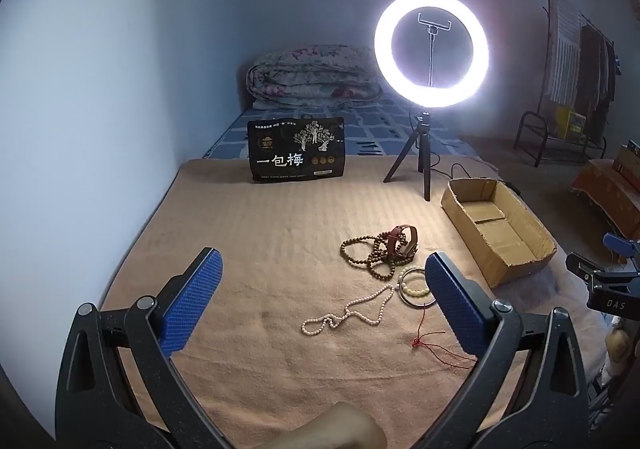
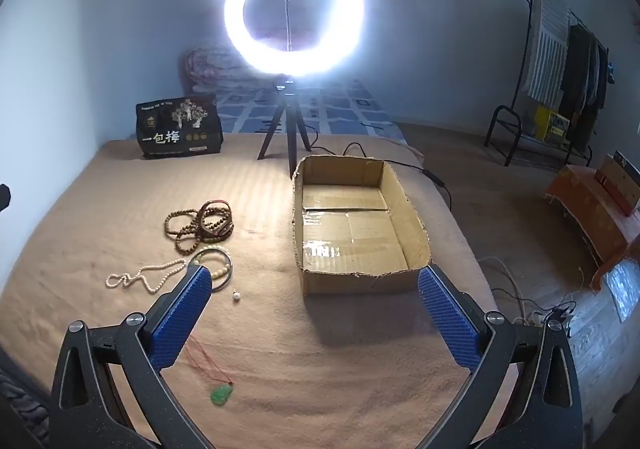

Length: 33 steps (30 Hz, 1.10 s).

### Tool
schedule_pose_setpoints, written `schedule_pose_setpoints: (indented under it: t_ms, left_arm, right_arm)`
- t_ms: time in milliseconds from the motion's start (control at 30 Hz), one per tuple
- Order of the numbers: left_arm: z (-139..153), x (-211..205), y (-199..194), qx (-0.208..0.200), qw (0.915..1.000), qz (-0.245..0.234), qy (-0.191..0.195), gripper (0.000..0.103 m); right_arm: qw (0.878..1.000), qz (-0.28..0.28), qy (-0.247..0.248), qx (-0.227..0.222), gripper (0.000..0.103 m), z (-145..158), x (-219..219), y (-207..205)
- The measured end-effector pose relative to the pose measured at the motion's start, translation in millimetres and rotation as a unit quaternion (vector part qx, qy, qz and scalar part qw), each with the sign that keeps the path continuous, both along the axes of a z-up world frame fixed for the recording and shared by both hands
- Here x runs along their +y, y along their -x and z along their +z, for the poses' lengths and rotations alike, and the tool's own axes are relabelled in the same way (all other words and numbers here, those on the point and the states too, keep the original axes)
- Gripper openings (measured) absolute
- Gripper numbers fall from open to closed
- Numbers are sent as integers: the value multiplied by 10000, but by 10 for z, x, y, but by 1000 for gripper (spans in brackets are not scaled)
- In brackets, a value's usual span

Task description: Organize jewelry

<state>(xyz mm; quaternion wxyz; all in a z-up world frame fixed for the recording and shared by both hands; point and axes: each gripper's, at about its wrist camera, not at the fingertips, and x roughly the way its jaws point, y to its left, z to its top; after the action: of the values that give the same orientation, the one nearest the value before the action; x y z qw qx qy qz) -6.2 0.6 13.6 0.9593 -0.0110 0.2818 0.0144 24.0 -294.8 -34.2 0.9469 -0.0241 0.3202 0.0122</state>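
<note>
Jewelry lies on a tan blanket. A white pearl necklace, brown wooden beads with a red-strap watch, a silver bangle with a pale bead bracelet, a red cord with a green pendant, and a small loose pearl. An empty cardboard box stands to the right. My left gripper is open above the pearl necklace. My right gripper is open before the box.
A lit ring light on a tripod stands behind the box, its cable trailing right. A black snack bag stands at the back. A folded quilt lies beyond. A clothes rack stands at right.
</note>
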Motion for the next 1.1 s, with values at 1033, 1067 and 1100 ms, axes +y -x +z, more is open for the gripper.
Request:
schedule_pose_setpoints:
  t_ms: [1033,1067,1100]
  left_arm:
    - [-14,-30,-2,-50,10000,17,-52,103]
    - [-16,-30,0,-50,10000,17,-50,103]
    - [-16,-30,0,-49,10000,16,-51,103]
  right_arm:
    - [10000,44,64,22,102,-9,58,14]
    - [10000,43,65,25,103,-5,56,14]
    - [10000,42,63,28,102,-1,53,14]
